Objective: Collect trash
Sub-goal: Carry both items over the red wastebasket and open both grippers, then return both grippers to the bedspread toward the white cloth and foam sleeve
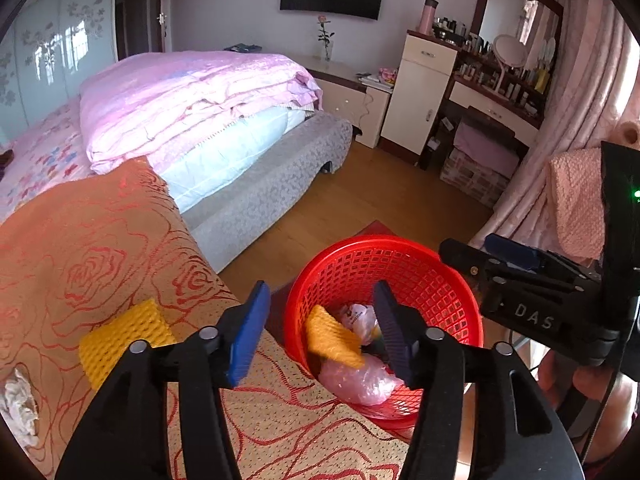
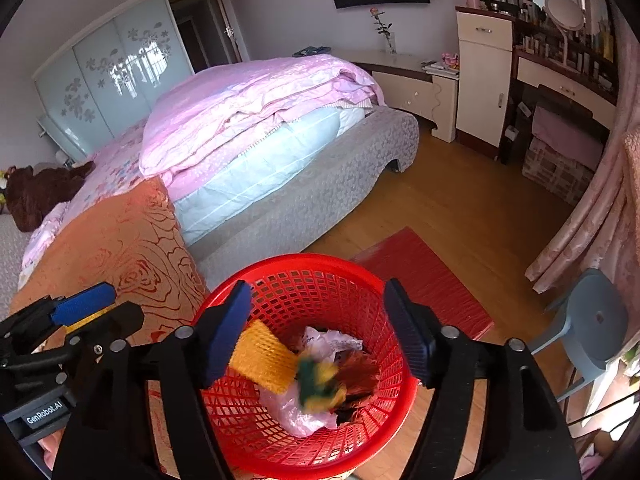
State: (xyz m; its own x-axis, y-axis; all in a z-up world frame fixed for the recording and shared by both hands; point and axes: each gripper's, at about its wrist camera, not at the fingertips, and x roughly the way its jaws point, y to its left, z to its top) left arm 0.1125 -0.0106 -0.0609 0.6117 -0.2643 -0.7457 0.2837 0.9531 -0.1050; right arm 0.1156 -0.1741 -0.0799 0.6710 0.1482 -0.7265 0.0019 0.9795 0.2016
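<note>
Lying farthest left on the rose-patterned orange bedspread point(image 1: 120, 248) was a crumpled white tissue point(image 1: 18, 404), and just right of it a yellow foam net point(image 1: 124, 340). Next came the left gripper point(image 1: 324, 332), its fingers released and spread, nothing pressed between them. Right of the bed stood the red mesh basket point(image 2: 360, 280) on the wooden floor point(image 2: 460, 208), holding a second yellow foam sleeve point(image 2: 260, 360), a pink plastic bag point(image 2: 296, 412), white wrappers and a blurred green-yellow scrap point(image 2: 320, 384). Over it hung the right gripper point(image 2: 324, 336), fingers likewise apart and empty.
</note>
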